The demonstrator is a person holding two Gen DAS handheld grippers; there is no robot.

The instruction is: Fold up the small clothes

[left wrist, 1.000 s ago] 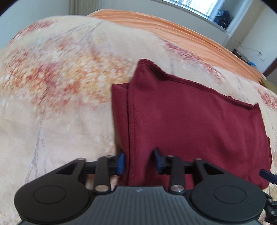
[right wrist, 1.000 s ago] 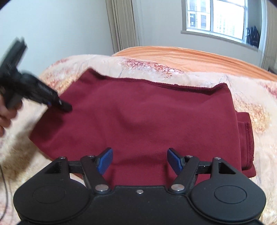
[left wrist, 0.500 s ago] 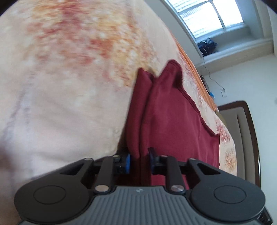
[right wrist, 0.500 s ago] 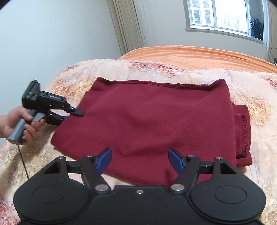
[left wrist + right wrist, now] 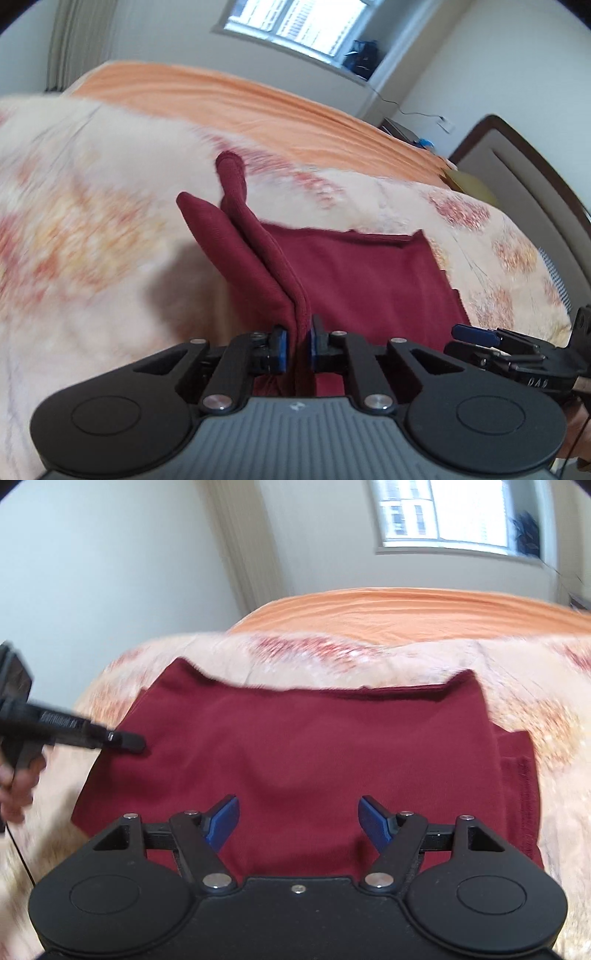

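Observation:
A dark red garment (image 5: 369, 280) lies partly folded on the bed. My left gripper (image 5: 297, 347) has its jaws closing, and the blue pads press on the garment's left edge. That edge (image 5: 255, 266) is lifted into an upright fold. In the right wrist view the left gripper (image 5: 125, 740) reaches in from the left over the garment (image 5: 314, 738), held by a hand (image 5: 18, 786). My right gripper (image 5: 298, 819) hangs open over the garment's near edge with only flat cloth beneath. One of its blue fingers (image 5: 476, 332) shows at the right of the left wrist view.
The bed carries a pale floral blanket (image 5: 92, 221) with an orange sheet (image 5: 258, 103) behind it. A padded headboard (image 5: 517, 166) rises at the right. A curtain (image 5: 251, 554) and a window (image 5: 443, 513) are on the far wall.
The left gripper closed on the garment's left edge and lifted it, so the edge now stands up. The right gripper stayed open and shifted slightly.

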